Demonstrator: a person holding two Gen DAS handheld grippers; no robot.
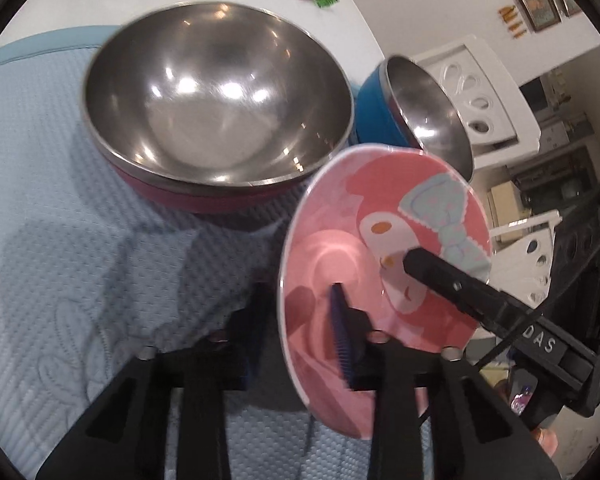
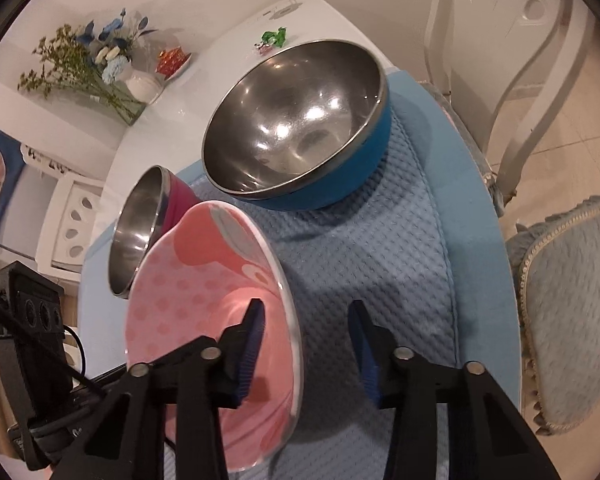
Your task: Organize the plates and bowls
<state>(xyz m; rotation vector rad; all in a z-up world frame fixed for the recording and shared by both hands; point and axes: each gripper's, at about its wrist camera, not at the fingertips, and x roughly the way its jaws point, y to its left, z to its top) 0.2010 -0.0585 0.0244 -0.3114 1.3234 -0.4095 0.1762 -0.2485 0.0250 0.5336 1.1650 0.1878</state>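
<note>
Left wrist view: left claw [image 1: 304, 336] is clamped on the rim of the pink plate [image 1: 340, 256], which stands tilted at 5 o'clock. Right claw's finger rests on its face at 4. Maroon bowl [image 1: 216, 96] sits at 12 on the blue mat [image 1: 60, 200], blue bowl [image 1: 384, 108] at 2.

Right wrist view: right claw [image 2: 308, 344] straddles the plate's [image 2: 204, 280] rim at 7 o'clock, with a gap on the outer side. Blue bowl [image 2: 300, 124] at 12, maroon one [image 2: 144, 224] at 10, white worktop [image 2: 204, 80] beyond.
</note>
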